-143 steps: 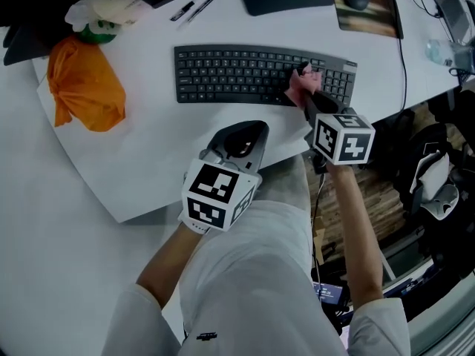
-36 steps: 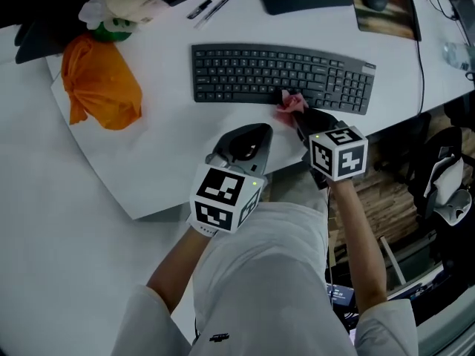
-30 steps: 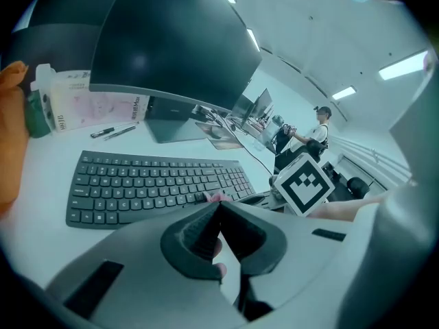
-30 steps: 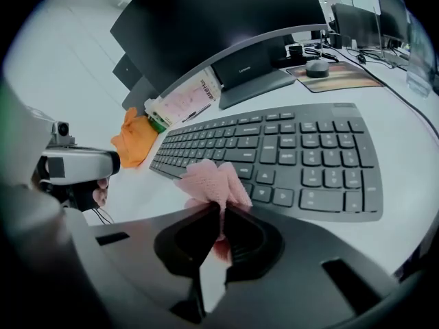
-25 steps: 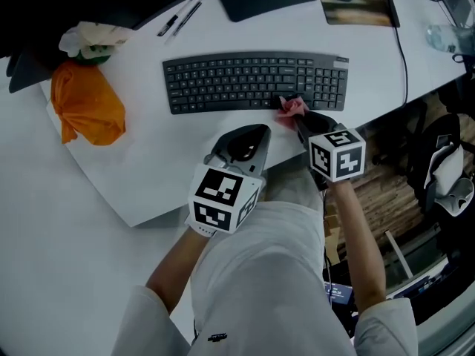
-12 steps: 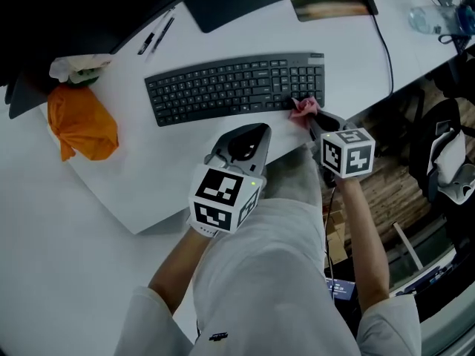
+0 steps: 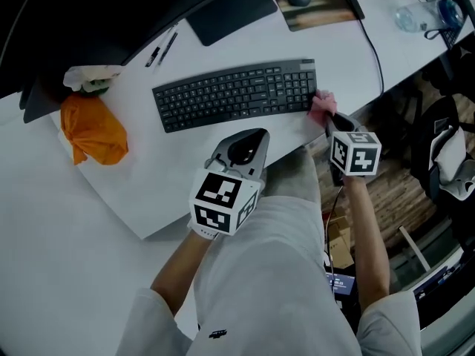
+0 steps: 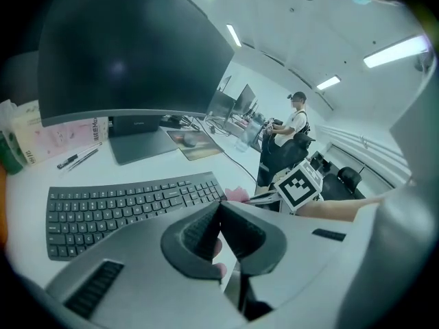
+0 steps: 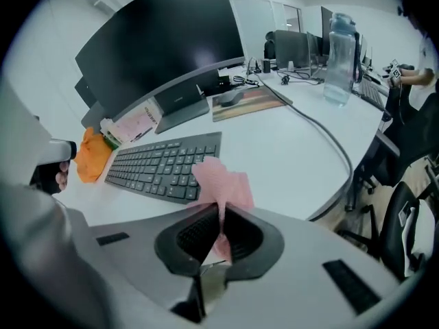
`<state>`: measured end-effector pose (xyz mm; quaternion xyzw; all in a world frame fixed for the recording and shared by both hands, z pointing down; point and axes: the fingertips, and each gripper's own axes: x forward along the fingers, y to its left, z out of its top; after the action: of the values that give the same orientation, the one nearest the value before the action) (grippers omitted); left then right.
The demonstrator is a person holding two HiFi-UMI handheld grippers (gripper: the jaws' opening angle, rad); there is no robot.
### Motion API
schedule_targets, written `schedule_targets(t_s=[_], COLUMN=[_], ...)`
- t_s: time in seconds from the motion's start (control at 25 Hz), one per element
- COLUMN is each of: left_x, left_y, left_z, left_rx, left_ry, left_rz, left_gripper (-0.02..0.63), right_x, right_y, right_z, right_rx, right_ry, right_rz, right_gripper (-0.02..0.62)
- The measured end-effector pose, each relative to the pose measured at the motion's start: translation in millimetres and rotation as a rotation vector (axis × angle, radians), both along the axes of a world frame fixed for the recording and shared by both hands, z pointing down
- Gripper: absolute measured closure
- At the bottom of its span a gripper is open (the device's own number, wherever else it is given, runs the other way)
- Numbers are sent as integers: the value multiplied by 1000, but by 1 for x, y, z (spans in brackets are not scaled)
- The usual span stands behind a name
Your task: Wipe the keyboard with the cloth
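Head view first: the right gripper (image 7: 327, 114) sits at centre right of the frame with its jaws clamped on the pink cloth (image 7: 322, 103), and the cloth is at the very right end of the keyboard (image 7: 236, 95), touching or just beside the number-pad edge; which of the two, I can't tell from above. The left gripper (image 7: 242, 147) hangs at lower centre over the near edge of the white desk (image 7: 148, 180), apart from the keyboard, jaws pressed together with nothing between them, taking no part in the wipe. How far along? My judgement: the cloth is at one end of the board, so this reads as the finish or the start of a pass. The keys show no dust or streaks either way, so how much is left can't be read off. The whole stretch of keys toward the left of the frame lies uncovered. Only the right gripper view shows the grip itself, the pink fold pinched upright between the pads, plus a water bottle (image 9: 339, 53) at upper right. The left gripper view alone shows the dark monitor (image 8: 130, 53) at upper left and a person standing in the distance. Only the head view gives the full layout, with an orange bag (image 7: 93, 129) at the left.
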<state>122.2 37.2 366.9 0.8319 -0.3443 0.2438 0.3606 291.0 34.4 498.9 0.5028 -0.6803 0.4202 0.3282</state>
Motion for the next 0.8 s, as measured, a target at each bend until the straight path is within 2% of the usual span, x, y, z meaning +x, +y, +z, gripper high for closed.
schedule_targets(t_s=[0.24, 0.44, 0.8], left_x=[-16, -36, -75], left_y=[-1, -2, 0], left_z=[-32, -64, -116], left_rx=[46, 102, 202], left_ry=[16, 35, 77], left_rz=[-24, -54, -95], left_gripper=[588, 588, 588], right_x=[-14, -34, -76], right_y=[-7, -10, -14], right_z=[-57, -113, -209], right_rx=[117, 222, 415], right_ry=[42, 20, 16], right_rz=[-37, -21, -51], right_gripper=[568, 569, 569])
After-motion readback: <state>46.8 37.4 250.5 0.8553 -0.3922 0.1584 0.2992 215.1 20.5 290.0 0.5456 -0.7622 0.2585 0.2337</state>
